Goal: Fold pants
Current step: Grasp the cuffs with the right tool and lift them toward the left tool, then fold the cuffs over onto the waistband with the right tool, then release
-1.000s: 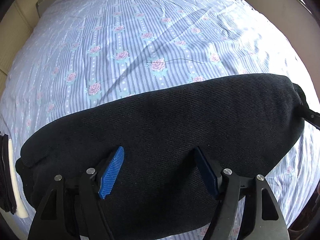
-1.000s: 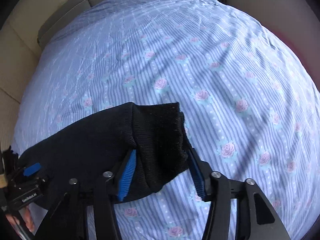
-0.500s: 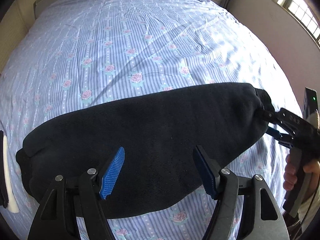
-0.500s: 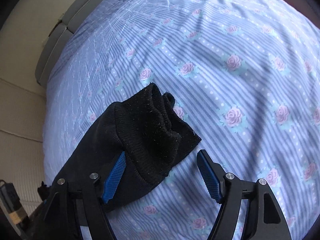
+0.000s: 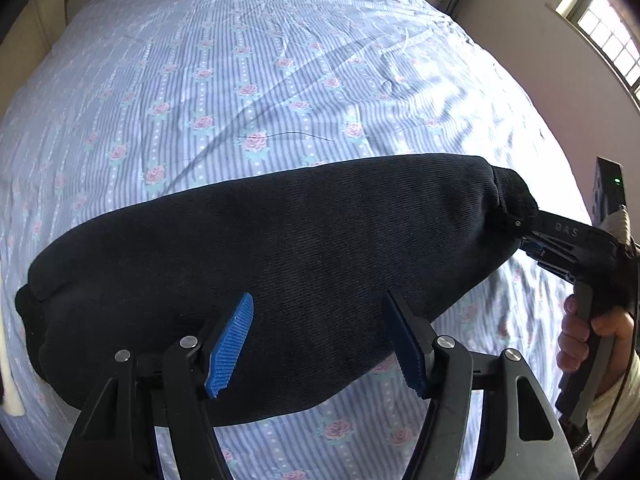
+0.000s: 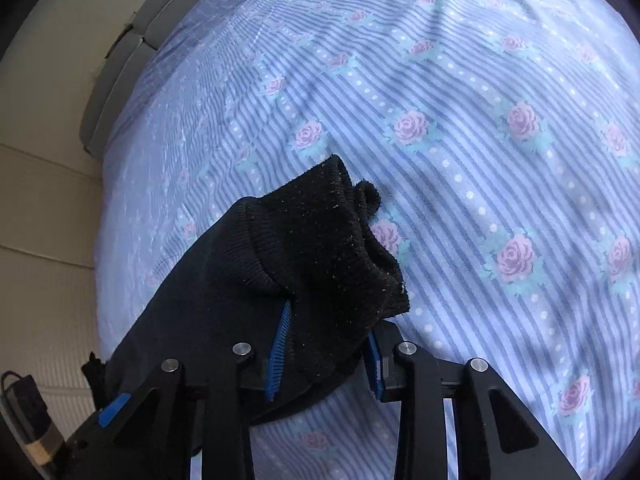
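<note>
The black pants (image 5: 280, 256) lie folded in a long band across the floral striped bedsheet (image 5: 260, 80). My left gripper (image 5: 320, 344) is open and empty, hovering over the pants' near edge. My right gripper (image 6: 326, 354) is shut on the ribbed cuff end of the pants (image 6: 320, 248), which bunches up between its blue pads. In the left wrist view the right gripper (image 5: 532, 240) shows at the pants' right end, held by a hand (image 5: 588, 336).
The bed's padded headboard (image 6: 120, 60) and beige wall (image 6: 40, 200) are at the far left. A window (image 5: 608, 36) is at the upper right. A white object (image 5: 8, 392) lies at the left edge.
My right gripper has closed from open onto the cuff end of the pants. My left gripper has stayed open and drawn back slightly from the pants.
</note>
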{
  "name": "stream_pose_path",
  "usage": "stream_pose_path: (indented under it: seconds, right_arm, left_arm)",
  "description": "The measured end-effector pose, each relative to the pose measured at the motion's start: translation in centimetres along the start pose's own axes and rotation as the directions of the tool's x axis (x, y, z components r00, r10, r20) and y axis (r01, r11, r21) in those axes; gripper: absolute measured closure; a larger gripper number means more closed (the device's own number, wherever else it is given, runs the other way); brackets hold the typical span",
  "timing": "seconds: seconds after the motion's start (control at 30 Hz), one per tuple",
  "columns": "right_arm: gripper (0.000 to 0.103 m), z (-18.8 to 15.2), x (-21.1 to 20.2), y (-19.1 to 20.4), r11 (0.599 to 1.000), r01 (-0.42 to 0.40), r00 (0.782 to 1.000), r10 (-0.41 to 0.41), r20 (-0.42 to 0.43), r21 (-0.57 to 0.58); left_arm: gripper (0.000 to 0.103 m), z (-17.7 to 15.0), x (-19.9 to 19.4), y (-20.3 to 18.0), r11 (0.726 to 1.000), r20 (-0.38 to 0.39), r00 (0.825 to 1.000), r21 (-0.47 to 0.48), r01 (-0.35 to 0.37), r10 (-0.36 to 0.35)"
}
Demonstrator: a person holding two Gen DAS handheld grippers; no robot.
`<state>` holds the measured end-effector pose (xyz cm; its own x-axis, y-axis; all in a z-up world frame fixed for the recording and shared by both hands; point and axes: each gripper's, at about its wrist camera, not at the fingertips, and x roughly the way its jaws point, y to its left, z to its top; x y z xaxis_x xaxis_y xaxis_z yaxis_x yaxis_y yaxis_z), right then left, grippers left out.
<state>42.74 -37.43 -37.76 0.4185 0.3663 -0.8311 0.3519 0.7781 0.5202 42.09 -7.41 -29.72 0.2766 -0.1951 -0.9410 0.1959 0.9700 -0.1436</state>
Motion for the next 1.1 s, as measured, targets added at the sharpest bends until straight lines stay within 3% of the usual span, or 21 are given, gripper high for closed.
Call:
stream_pose_path:
  seconds: [0.1,0.17,0.4,0.5,0.57,0.67,0.8,0.97,1.1]
  right_arm:
    - [0.073,-0.9,-2.6,2.0,0.995,0.059,0.997,-0.055,0.051,-0.083]
    - [0.073,-1.7,-4.4,3.7,0.983,0.102,0.992,-0.089,0.089,-0.151]
    - [0.074,-2.8,-8.1,7.5,0.97,0.087,0.989,-0.058,0.135,-0.225]
    - [0.074,-3.2,-8.4,8.6,0.964,0.1,0.988,-0.066,0.14,-0.248]
    - [0.074,-3.2,-8.6,9.4,0.959,0.111,0.987,-0.075,0.144,-0.26]
    - [0.074,-3.3,-9.6,10.6,0.951,0.124,0.982,-0.076,0.175,-0.283]
    - [0.074,-4.2,-11.5,13.8,0.925,0.143,0.976,-0.073,0.204,-0.352]
    - [0.074,-6.7,-12.5,20.3,0.852,0.203,0.964,-0.087,0.253,-0.483]
    - [0.074,-9.7,-11.9,26.3,0.781,0.191,0.966,-0.044,0.254,-0.595]
  left_arm:
    - [0.045,-0.2,0.8,-0.6,1.0,-0.023,0.999,0.0,0.024,-0.024]
    - [0.056,-0.6,2.0,-0.8,0.999,-0.059,0.998,0.002,0.032,-0.032]
    - [0.055,-1.0,5.6,-1.3,1.0,-0.105,0.994,0.017,-0.015,0.017]
    - [0.054,-1.0,5.7,-2.1,0.995,-0.109,0.992,0.086,-0.049,0.059]
    - [0.058,-0.5,4.1,-1.7,0.997,-0.126,0.991,0.069,-0.027,0.035]
    - [0.051,-0.4,-1.4,1.0,0.999,-0.022,1.0,-0.039,0.015,-0.016]
    - [0.045,-1.2,-8.1,6.5,0.988,0.069,0.997,-0.155,-0.013,0.024]
    - [0.043,-3.0,-13.8,13.0,0.966,0.124,0.987,-0.246,-0.073,0.107]
    - [0.043,-5.2,-16.8,17.7,0.942,0.158,0.975,-0.32,-0.097,0.154]
